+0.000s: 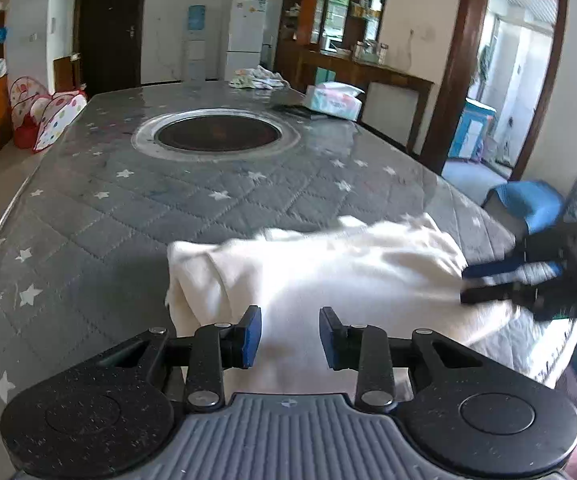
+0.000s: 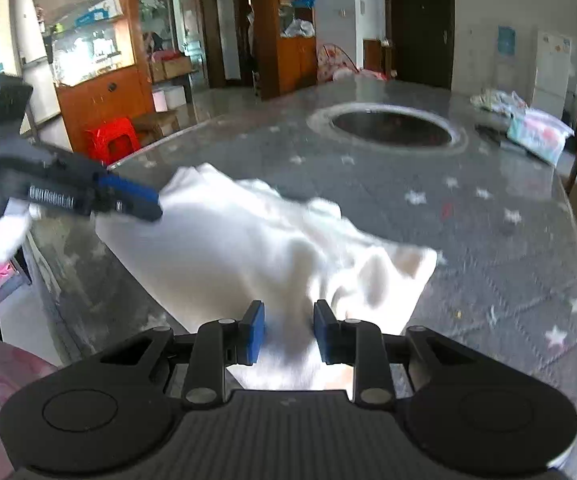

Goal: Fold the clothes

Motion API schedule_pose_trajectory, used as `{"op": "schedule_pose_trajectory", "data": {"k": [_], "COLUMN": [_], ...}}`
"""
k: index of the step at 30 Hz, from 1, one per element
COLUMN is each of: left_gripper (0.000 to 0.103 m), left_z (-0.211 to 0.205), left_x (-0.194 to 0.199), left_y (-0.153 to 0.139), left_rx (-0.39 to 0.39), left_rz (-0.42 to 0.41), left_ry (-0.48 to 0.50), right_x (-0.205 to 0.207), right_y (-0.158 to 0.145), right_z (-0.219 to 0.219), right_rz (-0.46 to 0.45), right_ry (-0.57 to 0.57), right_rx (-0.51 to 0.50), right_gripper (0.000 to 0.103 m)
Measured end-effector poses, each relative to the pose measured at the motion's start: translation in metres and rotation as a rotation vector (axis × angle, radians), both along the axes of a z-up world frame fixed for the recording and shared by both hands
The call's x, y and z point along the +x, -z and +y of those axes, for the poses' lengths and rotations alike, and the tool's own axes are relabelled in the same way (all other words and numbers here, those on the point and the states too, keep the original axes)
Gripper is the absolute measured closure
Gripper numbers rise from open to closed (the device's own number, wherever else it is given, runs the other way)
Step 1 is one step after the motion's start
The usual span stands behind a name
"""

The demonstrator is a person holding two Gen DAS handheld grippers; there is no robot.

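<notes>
A white garment (image 1: 348,272) (image 2: 248,240) lies bunched on the grey star-patterned quilted table (image 1: 128,220) (image 2: 488,260), near its front edge. In the left wrist view my left gripper (image 1: 290,314) has the cloth's near edge filling the gap between its blue pads. The right wrist view shows that left gripper (image 2: 159,206) clamped on the garment's far left corner. My right gripper (image 2: 289,308) has a fold of the cloth rising up between its pads. It also shows in the left wrist view, where the right gripper (image 1: 465,284) pinches the garment's right end.
A round dark inset (image 1: 218,134) (image 2: 388,126) sits mid-table. Behind it lie a tissue pack (image 1: 334,100) (image 2: 540,136) and a heap of crumpled clothes (image 1: 258,78) (image 2: 496,102). A blue stool (image 1: 528,200) and a red stool (image 2: 114,138) stand off the table's sides.
</notes>
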State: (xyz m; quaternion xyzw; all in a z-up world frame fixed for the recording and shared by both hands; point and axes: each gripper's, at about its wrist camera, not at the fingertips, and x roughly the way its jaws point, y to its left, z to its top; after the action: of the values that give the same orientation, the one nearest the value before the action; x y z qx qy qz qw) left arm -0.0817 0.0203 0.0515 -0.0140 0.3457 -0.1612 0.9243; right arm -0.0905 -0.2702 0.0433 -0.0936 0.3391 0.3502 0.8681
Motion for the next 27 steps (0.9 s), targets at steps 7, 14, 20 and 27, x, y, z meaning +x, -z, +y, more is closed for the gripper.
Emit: {"op": "schedule_pose_trajectory", "data": {"k": [7,14,20,27], "left_gripper": [0.068,0.069,0.068,0.067], "left_z": [0.013,0.020,0.003,-0.011], "left_x": [0.031,0.039,0.023,0.008], "left_y": [0.005,0.013,-0.002,0.006], "left_rx": [-0.022,-0.010,0.010,0.027], "left_rz": [0.019,0.041,-0.014,0.009], "left_ry": [-0.084,-0.131,-0.097,-0.031], "right_x": [0.006,0.017,0.045,0.078], "right_y": [-0.007,-0.009,-0.012,0.005], "right_z": [0.000,-0.001,0.010,0.023], "right_rz": [-0.011,-0.005,-0.025,0.017], "right_ry": [0.000,0.014,0.050,0.088], "right_rx": [0.014,0.021,0.025,-0.042], "right_gripper": [0.077,0.077,0.077,0.079]}}
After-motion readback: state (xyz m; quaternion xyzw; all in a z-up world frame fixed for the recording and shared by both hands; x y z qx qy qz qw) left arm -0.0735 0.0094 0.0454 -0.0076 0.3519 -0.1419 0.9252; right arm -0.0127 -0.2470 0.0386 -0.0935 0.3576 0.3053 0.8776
